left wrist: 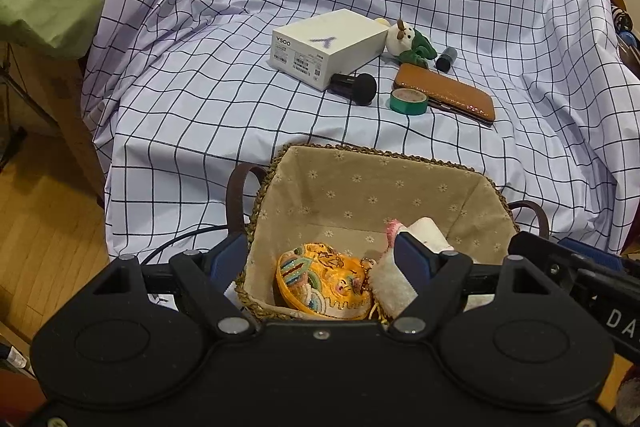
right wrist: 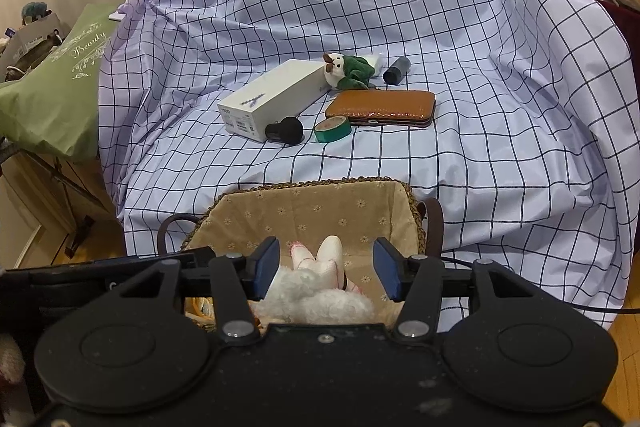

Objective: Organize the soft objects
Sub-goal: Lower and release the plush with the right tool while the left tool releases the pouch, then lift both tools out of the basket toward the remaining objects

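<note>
Checked cloth (right wrist: 500,131) drapes the whole surface ahead, rising in folds toward a plain wall. Directly under the right gripper (right wrist: 327,269) lies a white fluffy plush (right wrist: 320,297) with pink-trimmed ears, resting inside the lined basket (right wrist: 320,205); the blue fingers stand spread on either side of it, not pinching, so by my reading it is already placed. Beside the plush in the same basket sits an orange embroidered pouch (left wrist: 324,283), which lies below the left gripper (left wrist: 320,259), also spread wide and holding nothing. One soft thing is left outside: a small white and green plush toy (right wrist: 348,69), well ahead of both grippers, touching the far corner of a white box (right wrist: 272,99). Near it lie hard items that likely stay put: a black brush (right wrist: 285,131), a green tape roll (right wrist: 332,129), a brown case (right wrist: 382,107) and a dark small bottle (right wrist: 396,70). To fetch that toy well, lift clear of the basket rim first, reach over the case and tape without brushing them, and close on the toy's body, not its thin green trim.
</note>
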A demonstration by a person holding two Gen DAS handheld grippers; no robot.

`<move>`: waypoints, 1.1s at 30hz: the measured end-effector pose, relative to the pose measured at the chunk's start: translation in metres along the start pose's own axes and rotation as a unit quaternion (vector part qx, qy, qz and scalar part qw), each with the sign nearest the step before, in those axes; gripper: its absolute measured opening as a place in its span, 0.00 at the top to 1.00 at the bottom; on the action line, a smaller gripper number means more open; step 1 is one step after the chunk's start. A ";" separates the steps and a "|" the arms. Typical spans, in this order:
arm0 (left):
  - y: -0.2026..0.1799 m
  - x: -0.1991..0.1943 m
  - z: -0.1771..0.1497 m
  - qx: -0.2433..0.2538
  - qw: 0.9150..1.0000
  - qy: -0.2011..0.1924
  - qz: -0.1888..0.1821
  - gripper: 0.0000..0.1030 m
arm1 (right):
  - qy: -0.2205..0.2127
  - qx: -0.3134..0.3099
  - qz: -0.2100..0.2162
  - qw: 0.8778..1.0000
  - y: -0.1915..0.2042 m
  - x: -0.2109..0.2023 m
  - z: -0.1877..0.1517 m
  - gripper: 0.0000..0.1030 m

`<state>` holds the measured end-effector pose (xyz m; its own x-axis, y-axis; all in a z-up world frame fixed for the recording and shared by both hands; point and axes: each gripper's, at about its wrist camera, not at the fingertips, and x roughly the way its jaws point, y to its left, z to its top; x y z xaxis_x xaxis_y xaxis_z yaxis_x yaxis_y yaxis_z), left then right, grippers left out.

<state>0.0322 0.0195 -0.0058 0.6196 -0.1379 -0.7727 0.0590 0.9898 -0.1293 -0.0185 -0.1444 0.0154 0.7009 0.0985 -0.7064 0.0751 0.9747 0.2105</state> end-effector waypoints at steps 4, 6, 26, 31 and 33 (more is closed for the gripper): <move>-0.001 0.002 0.003 0.006 1.000 0.000 0.004 0.26 | 0.001 -0.002 -0.006 1.000 -0.001 0.005 0.003 0.49; -0.002 0.005 0.006 0.009 1.000 0.002 0.006 0.26 | 0.003 -0.002 -0.009 1.000 -0.001 0.008 0.005 0.49; -0.005 0.039 0.038 0.035 0.999 0.042 0.007 0.26 | 0.025 -0.005 -0.041 0.999 -0.010 0.057 0.052 0.47; -0.009 0.052 0.057 0.052 0.998 0.044 0.004 0.26 | 0.026 -0.013 -0.052 0.998 -0.014 0.077 0.075 0.46; -0.011 0.059 0.067 0.060 0.997 0.044 0.002 0.26 | 0.025 -0.018 -0.058 0.998 -0.016 0.086 0.087 0.46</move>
<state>0.1206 0.0028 -0.0077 0.5490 -0.1317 -0.8254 0.1530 0.9867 -0.0556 0.1025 -0.1692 0.0097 0.6531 -0.0074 -0.7572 0.1281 0.9866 0.1008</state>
